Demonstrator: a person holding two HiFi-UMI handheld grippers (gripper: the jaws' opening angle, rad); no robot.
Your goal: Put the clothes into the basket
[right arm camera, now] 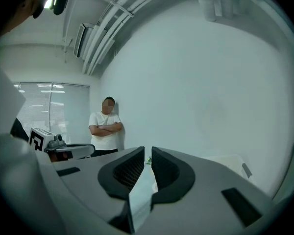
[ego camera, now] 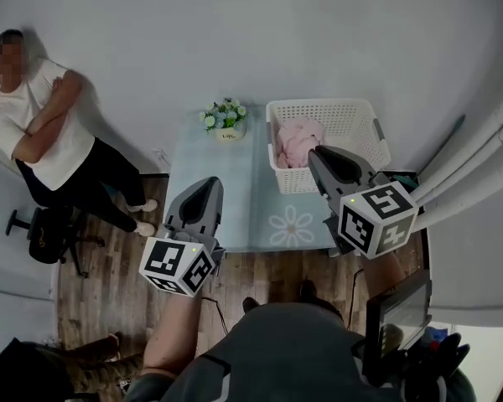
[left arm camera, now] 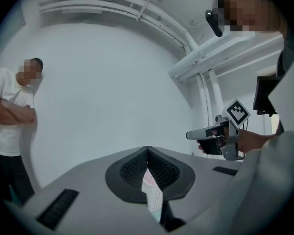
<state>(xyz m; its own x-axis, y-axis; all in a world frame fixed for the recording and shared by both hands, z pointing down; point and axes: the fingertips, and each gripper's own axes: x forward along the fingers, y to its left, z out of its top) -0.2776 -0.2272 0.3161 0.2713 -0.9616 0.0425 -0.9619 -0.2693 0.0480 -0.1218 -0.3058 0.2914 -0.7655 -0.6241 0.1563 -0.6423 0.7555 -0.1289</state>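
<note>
Head view: the left gripper hangs above the near left edge of the pale blue tabletop. The right gripper is raised at the near rim of the white plastic lattice basket on the tabletop's right end. The crumpled pink clothes lie inside the basket, at its left side. A small pot of white and green flowers stands at the far edge. A person in a white shirt leans on the wall, arms folded.

Left gripper view: the dark ribbed fingers are pressed together at their tips, nothing between them, pointing at the bare wall.

Right gripper view: the fingers stand almost together, only a thin slit left, and they hold nothing. The basket's rim shows low at the right.
</note>
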